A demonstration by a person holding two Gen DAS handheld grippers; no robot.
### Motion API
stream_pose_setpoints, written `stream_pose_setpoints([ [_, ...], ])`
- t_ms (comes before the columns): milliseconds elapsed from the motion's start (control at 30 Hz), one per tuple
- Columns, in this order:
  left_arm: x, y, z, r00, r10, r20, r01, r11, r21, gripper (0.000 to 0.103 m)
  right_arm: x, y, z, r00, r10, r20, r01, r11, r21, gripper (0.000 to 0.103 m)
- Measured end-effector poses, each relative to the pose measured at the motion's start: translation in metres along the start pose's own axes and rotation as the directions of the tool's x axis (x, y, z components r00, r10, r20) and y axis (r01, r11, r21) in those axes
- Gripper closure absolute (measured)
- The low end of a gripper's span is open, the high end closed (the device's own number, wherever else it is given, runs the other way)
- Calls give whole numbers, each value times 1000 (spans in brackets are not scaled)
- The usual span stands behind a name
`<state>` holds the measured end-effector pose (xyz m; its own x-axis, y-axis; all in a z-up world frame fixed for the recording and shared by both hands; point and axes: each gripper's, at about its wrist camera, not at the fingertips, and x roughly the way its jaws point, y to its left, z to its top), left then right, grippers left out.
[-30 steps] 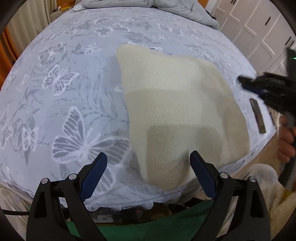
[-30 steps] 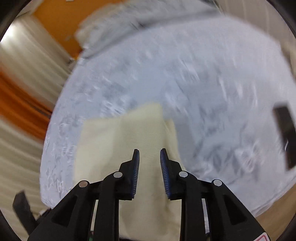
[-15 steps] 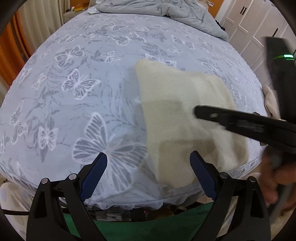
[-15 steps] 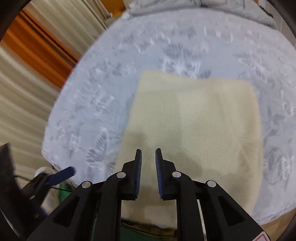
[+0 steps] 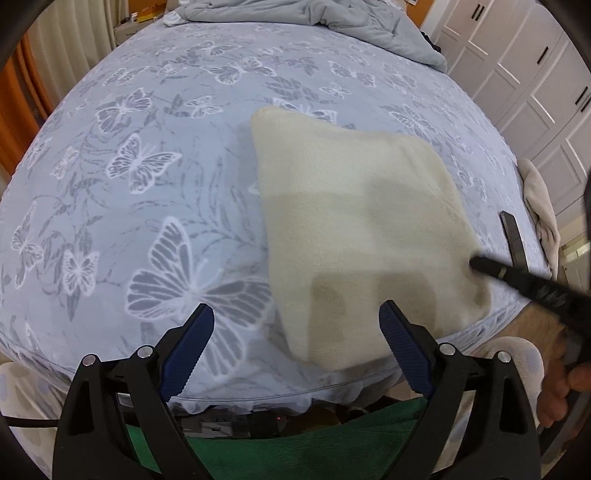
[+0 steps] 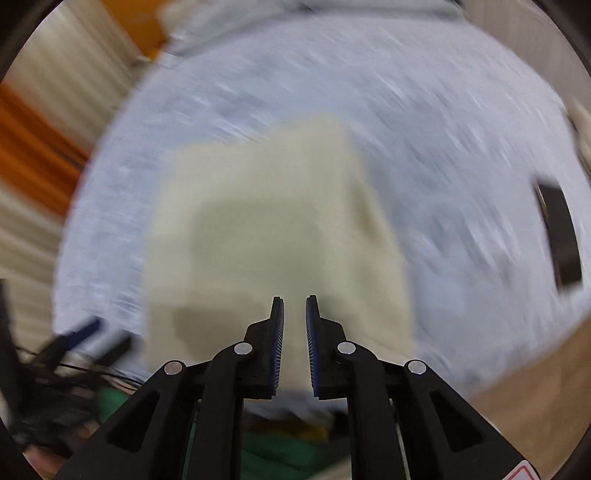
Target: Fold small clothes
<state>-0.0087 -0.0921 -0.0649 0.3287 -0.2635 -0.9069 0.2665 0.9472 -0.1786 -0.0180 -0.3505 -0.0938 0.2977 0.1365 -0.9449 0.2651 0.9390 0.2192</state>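
The left gripper (image 5: 297, 328) hung low over the near edge of the bed, its two blue-padded fingers (image 5: 188, 341) spread wide apart and holding nothing, the near left corner of the folded cloth (image 5: 354, 221) lying between them below. The right gripper (image 6: 294, 334) was nearly closed, a narrow slit left between its pads, and it pointed out over the near end of the same cloth; its view was smeared by motion, and whether the pads touched the fabric could not be told. In the left wrist view the right gripper (image 5: 476, 263) reached in from the right as a dark bar, its tip at the cloth's near right edge, with the person's bare hand (image 5: 561, 387) gripping its handle at the lower right. The cloth was a cream knitted piece folded to a rough rectangle, lying flat on the near right part of the bed, its near end just at the mattress edge. The bed sheet (image 5: 155, 177) was pale blue-grey, printed with white butterflies. A dark flat oblong thing (image 5: 513, 238) lay on the sheet to the right of the cloth, well apart from it. A grey quilt (image 5: 314, 13) was bunched at the far end of the bed. White panelled cupboard doors (image 5: 532, 74) stood at the far right, orange curtains (image 5: 16, 96) at the left, and a green cloth (image 5: 295, 443) showed below the near edge.
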Motion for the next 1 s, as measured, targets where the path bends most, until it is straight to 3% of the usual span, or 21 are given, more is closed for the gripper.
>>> stream_pose_setpoints([
  [33, 3, -4, -1, 1000, -2, -5, 2, 1000, 8, 14, 19, -15, -4, 998, -2, -58, 5, 999, 44, 103],
  [167, 28, -18, -5, 998, 8, -70, -6, 999, 31, 15, 59, -20, -5, 991, 27, -130, -14, 995, 97, 103],
  [267, 37, -20, -9, 995, 32, -93, -28, 999, 47, 15, 49, -2, 3, 993, -28, -117, 31, 999, 24, 102],
  [400, 22, -7, -2, 995, -83, -55, 82, 996, -32, 14, 14, -15, 7, 999, 52, -11, -51, 997, 63, 95],
  [500, 20, 0, 10, 994, -107, -31, 104, 990, -101, 13, 5, -29, 14, 999, 38, 39, -41, 995, 87, 71],
  [567, 24, -1, 17, 993, -112, -41, 107, 988, -113, 13, 5, -35, 23, 998, 44, 48, -48, 995, 83, 48],
  [600, 27, -2, 22, 992, -118, -46, 112, 987, -119, 13, 9, -32, 29, 997, 60, 57, -64, 995, 72, 44],
  [667, 37, -5, 31, 981, -182, -62, 172, 976, -136, 9, 13, -35, 37, 993, 97, 70, -100, 994, 38, 28],
  [700, 43, -6, 33, 975, -210, -72, 198, 970, -144, 8, 18, -37, 40, 991, 118, 60, -119, 993, 17, 27],
  [800, 70, -3, 42, 980, -172, -101, 155, 976, -153, 5, 42, -37, 53, 991, 134, -1, -134, 991, 2, 26],
  [867, 90, 2, 44, 975, -159, -157, 132, 976, -173, 5, 55, -35, 55, 989, 147, -14, -147, 989, 7, 15],
  [1000, 115, 22, 39, 939, -300, -171, 234, 917, -324, 5, 76, -44, 55, 974, 227, -18, -226, 972, 64, 6],
])
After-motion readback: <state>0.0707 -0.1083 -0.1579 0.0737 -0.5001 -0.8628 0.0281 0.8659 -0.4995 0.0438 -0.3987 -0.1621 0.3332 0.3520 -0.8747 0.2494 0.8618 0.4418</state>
